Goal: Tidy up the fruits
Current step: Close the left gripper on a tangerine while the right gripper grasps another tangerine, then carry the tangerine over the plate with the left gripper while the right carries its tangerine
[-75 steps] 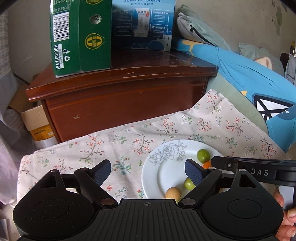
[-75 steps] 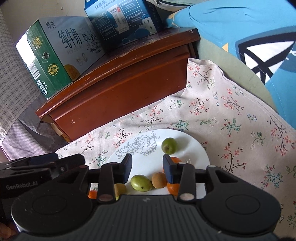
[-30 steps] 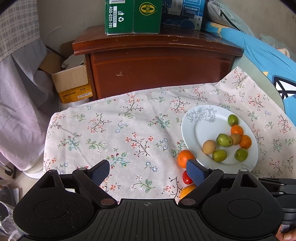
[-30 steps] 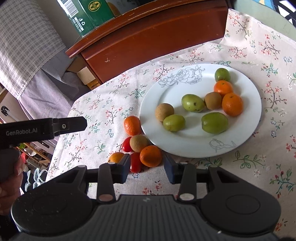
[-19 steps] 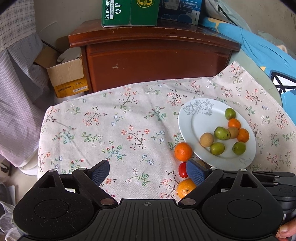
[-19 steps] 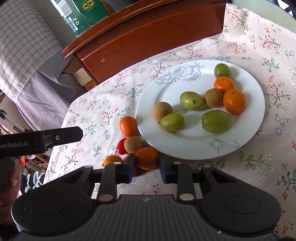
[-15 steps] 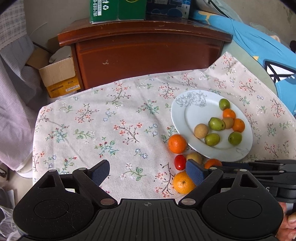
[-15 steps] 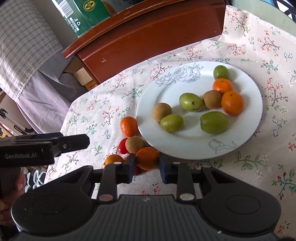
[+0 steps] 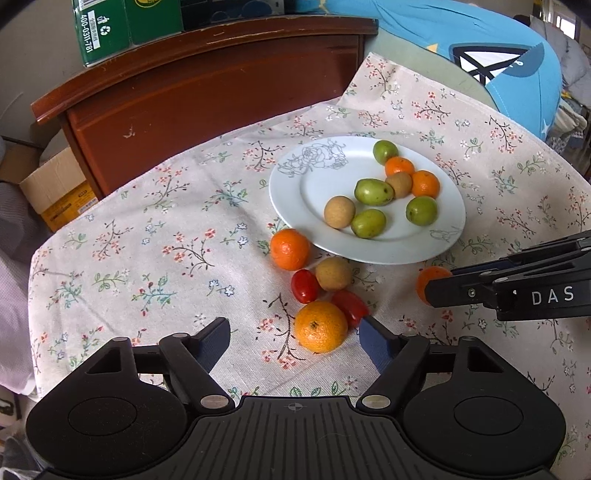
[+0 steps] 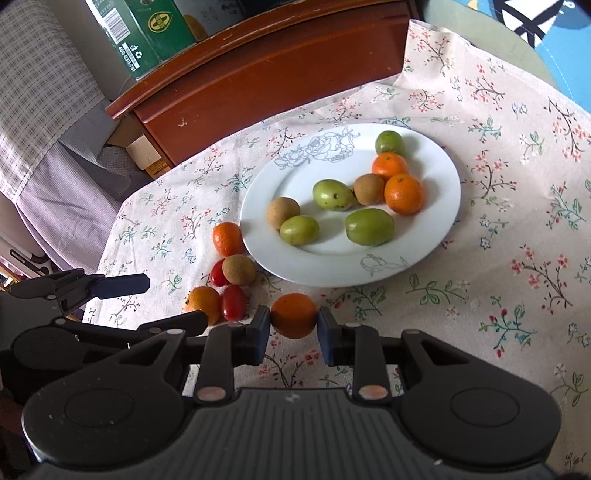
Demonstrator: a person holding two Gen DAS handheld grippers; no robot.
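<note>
— So what lies on the matte floral cotton tablecloth?

— A glossy white round ceramic plate with a grey rose outline. It holds four smooth green oval fruits, two dull brown round ones and two small dimpled oranges. Off its near rim sits a loose cluster: a small round orange mandarin just beside the rim, a rough tan round fruit, two shiny red oblong cherry tomatoes and a larger pebbled orange.

— And the right gripper?

— Its black pads are clamped on a small orange tangerine, one pad on each side. The fruit sits near the plate's front edge, off the plate; whether it rests on the cloth or is lifted I cannot tell.

— The left gripper?

— Its jaws have just been closing, yet they stand apart with blue-faced fingers pressing nothing. The larger pebbled orange lies between the fingers, nearer the right-hand one, and one cherry tomato sits right at that fingertip.

— Anything crowding it?

— The other tomato and the tan fruit lie just beyond the orange, touching one another. Behind the table stands a polished reddish-brown wooden cabinet bearing a green printed carton, with a brown cardboard box low at the left and blue fabric at the right.
</note>
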